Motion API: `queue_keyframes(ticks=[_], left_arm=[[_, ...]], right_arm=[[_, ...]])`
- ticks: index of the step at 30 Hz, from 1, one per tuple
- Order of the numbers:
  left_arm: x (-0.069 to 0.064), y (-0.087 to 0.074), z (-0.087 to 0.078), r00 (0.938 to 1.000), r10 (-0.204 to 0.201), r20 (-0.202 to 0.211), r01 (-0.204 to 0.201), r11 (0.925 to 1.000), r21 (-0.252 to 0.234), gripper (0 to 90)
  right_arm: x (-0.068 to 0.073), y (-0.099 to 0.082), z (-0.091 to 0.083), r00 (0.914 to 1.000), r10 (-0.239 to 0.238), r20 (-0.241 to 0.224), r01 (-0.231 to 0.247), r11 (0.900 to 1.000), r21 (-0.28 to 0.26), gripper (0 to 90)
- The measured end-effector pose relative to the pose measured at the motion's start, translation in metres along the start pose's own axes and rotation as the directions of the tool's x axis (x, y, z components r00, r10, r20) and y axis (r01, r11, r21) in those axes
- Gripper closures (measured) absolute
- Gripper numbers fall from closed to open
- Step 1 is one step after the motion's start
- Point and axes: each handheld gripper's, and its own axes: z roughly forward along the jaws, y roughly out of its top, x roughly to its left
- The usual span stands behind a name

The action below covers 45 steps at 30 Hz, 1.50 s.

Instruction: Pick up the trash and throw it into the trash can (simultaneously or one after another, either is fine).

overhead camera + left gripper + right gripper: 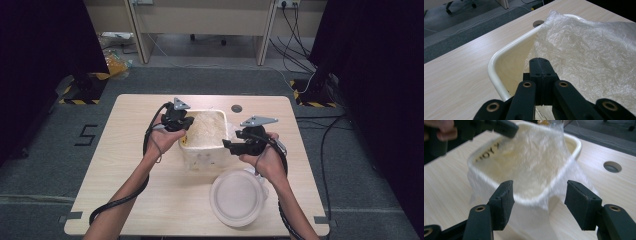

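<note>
Grey carpet and dark curtains surround the pale wooden tabletop (125, 165) where we work, with cables trailing across the floor behind it. Near the middle of the tabletop stands a cream bin (192, 147) with rounded corners, and a thin clear plastic bag (206, 129) lines it, its crinkled film spilling over the rim on the near side.

Our left tongs (182, 131) sit at the bin's left rim. In the left gripper view the left tongs (540, 65) are fully closed, pad against pad, just inside the rim (499, 53), with the bag (584, 50) lying right behind and beside them. We cannot tell for sure whether a fold of film is pinched between the pads.

Our right tongs (229, 145) are at the bin's right side, near its front corner. In the right gripper view the right tongs (541, 195) stand well apart with nothing pressed between them; the bin's near corner (536, 198) and the draped bag (534, 165) lie beyond the gap. That view is blurred. It also shows the left tongs (504, 127) at the far rim.

On the tabletop in front of the bin, just beside our right hand (265, 162), lies a round white lid (236, 197). A cable hole (236, 108) sits behind the bin.
</note>
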Motion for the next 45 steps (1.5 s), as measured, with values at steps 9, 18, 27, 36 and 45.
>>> queue_keyframes(ticks=[9,18,27,36,45], left_arm=[[-0.002,-0.001,-0.001,0.9999,0.0,0.014,0.0,1.0,0.007,89.7],[-0.003,-0.003,-0.002,0.9993,-0.002,0.037,0.002,0.9999,0.015,89.6],[-0.005,-0.008,-0.004,0.9982,-0.004,0.06,0.003,0.9998,0.018,89.5],[-0.004,-0.014,-0.01,0.9933,-0.027,0.113,0.026,0.9996,0.014,75.1],[-0.002,-0.03,-0.045,0.9853,-0.031,0.168,0.036,0.999,-0.026,59.3]], right_arm=[[-0.004,-0.032,0.012,0.9982,0.046,-0.038,-0.044,0.9972,0.061,52.2],[-0.008,-0.021,0.002,0.9964,-0.011,-0.084,0.013,0.9998,0.015,88.4],[-0.013,0.03,0.006,0.999,-0.031,-0.033,0.029,0.9977,-0.062,89.5],[-0.019,0.07,0.058,0.9991,-0.018,0.038,0.018,0.9998,0.005,89.5],[-0.013,0.08,0.106,0.9975,-0.052,0.048,0.047,0.9931,0.108,88.9]])
